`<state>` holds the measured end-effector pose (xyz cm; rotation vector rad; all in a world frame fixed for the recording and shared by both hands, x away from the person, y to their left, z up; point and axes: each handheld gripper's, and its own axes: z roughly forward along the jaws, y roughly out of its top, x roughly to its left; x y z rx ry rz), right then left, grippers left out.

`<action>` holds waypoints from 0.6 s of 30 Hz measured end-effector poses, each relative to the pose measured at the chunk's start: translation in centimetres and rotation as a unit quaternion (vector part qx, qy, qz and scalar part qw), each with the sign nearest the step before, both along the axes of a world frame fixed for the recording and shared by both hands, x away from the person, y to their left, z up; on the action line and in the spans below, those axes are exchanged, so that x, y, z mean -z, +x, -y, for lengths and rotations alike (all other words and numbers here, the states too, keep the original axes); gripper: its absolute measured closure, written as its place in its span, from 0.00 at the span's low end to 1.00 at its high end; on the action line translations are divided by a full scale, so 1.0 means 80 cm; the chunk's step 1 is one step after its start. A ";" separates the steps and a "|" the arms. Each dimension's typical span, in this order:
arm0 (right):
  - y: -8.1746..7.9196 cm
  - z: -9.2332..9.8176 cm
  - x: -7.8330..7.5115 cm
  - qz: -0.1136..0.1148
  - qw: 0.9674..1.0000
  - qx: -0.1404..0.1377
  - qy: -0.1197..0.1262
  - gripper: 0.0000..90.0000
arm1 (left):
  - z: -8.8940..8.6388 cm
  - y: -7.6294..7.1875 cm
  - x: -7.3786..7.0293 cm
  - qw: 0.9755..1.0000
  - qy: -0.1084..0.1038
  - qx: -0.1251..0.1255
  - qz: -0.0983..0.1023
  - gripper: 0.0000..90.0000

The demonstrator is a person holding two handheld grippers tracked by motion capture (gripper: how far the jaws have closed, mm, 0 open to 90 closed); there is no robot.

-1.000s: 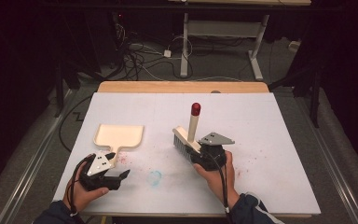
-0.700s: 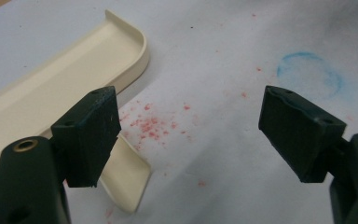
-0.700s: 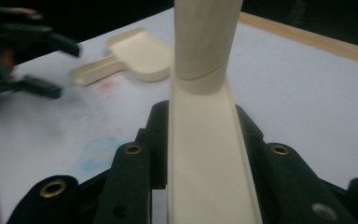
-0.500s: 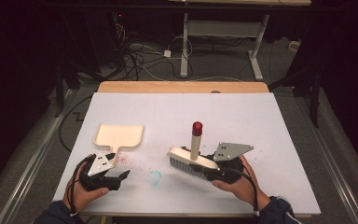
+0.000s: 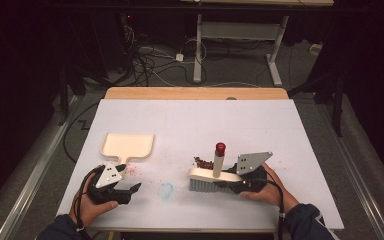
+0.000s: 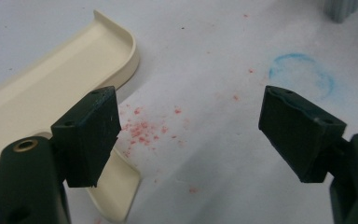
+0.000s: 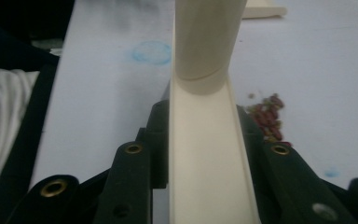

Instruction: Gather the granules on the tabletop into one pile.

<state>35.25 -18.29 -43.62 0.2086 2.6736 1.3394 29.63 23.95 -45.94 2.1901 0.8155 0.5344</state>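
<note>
A cream dustpan (image 5: pixel 128 146) lies flat at the table's left, its handle pointing toward the near edge. Just near of that handle my left gripper (image 5: pixel 131 192) rests open; in the left gripper view its jaws (image 6: pixel 191 135) stand wide apart over scattered red bits (image 6: pixel 140 128), with the dustpan (image 6: pixel 51 88) beside the left jaw. My right gripper (image 5: pixel 230 184) is shut on a cream brush (image 5: pixel 212 175) with grey bristles and a red-tipped upright handle (image 5: pixel 220 148). The brush (image 7: pixel 205 154) sits between both pads. A small pile of dark red crumbs (image 5: pixel 203 163) lies just behind it.
A faint blue ring (image 5: pixel 166 190) is drawn on the white table top (image 5: pixel 195 120) between the two grippers. A wooden edge (image 5: pixel 195 93) runs along the far side. Dark floor with cables and a desk frame lies beyond.
My right gripper has carried the brush toward the near right and turned it crosswise; the crumb pile now shows behind the bristles. The left gripper has stayed put.
</note>
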 end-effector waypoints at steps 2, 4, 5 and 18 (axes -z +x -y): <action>0.018 0.001 0.004 0.000 1.000 -0.005 0.010 0.75 | 0.000 0.000 0.000 1.000 -0.002 -0.001 -0.001 0.22; 0.023 0.000 0.005 -0.002 1.000 -0.007 0.013 0.75 | 0.001 0.001 0.000 1.000 -0.004 -0.001 -0.002 0.22; 0.027 -0.002 0.006 -0.005 1.000 -0.011 0.019 0.75 | 0.001 0.001 0.000 1.000 -0.004 -0.001 -0.002 0.22; 0.046 -0.010 -0.003 0.004 0.999 -0.005 0.052 0.75 | 0.000 0.001 0.000 1.000 -0.004 -0.004 -0.002 0.22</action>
